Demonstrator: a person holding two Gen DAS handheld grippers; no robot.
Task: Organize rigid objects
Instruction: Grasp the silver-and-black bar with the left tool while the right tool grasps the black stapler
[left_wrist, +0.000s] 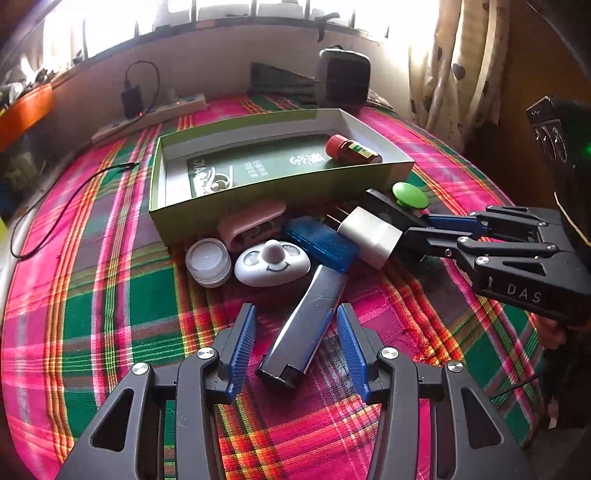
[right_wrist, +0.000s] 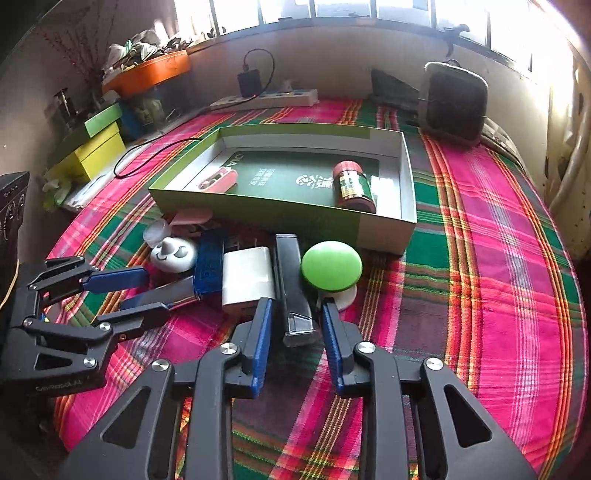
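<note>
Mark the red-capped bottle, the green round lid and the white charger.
red-capped bottle (right_wrist: 354, 184): right wrist view, label.
green round lid (right_wrist: 331, 266): right wrist view, top face.
white charger (left_wrist: 370, 234): left wrist view, body.

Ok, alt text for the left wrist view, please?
The open left gripper straddles a long silver-grey rectangular bar on a pink-and-green plaid cloth. Beyond lie small objects and an open green cardboard box holding a red-capped bottle; the right gripper reaches in.
</note>
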